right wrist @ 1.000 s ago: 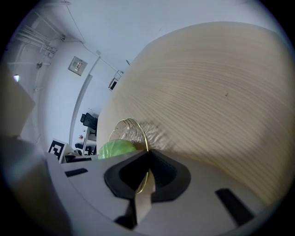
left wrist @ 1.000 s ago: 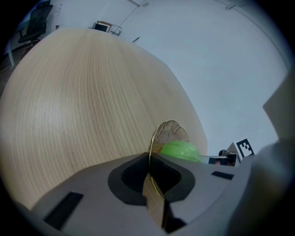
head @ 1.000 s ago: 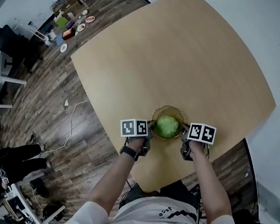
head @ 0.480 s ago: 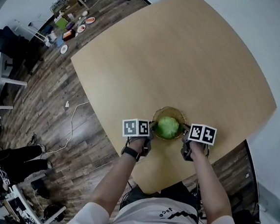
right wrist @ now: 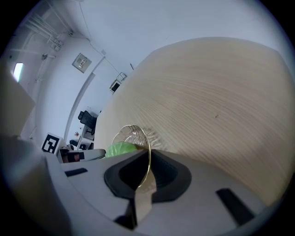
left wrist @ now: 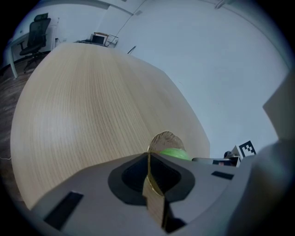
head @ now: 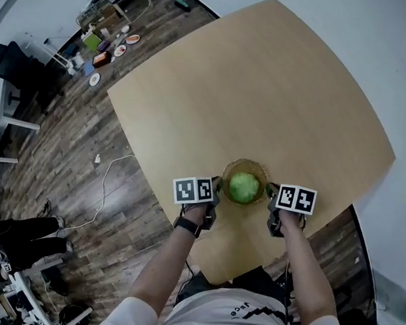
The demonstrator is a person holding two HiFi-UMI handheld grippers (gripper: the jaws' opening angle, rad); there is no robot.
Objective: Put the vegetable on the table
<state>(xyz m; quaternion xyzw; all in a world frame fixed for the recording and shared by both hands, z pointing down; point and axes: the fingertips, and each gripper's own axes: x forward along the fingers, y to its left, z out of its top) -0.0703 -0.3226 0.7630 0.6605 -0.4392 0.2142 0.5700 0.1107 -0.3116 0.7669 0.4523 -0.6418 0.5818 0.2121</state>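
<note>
**Bowl w/ vegetable held on both sides; almost no shift in the last sec.**

Nearest the person, the left claw [head: 217,189] and the right claw [head: 270,194] are closed onto opposite sides of the clear, gold-tinted glass bowl [head: 246,163]. In each gripper view the thin rim is seen pinched edge-on between the jaws. The round, pale-green leafy vegetable [head: 243,187] is carried inside the bowl, between the two claws.

Vs. 1 s ago, bowl and claws are placed only a touch lower in the head view. Part of that may be put down to camera motion, and the grip is unchanged. It cannot be told whether the bowl's base is resting on the counter or is held just above it.

For the task, little is judged to have been gained: the vegetable is not yet on the light wooden counter [head: 267,93] itself. The bowl is over the counter's near part, w/ much bare surface beyond it.

Further off, the dark plank floor [head: 69,145] and a black office chair [head: 13,61] are seen at far left.
</note>
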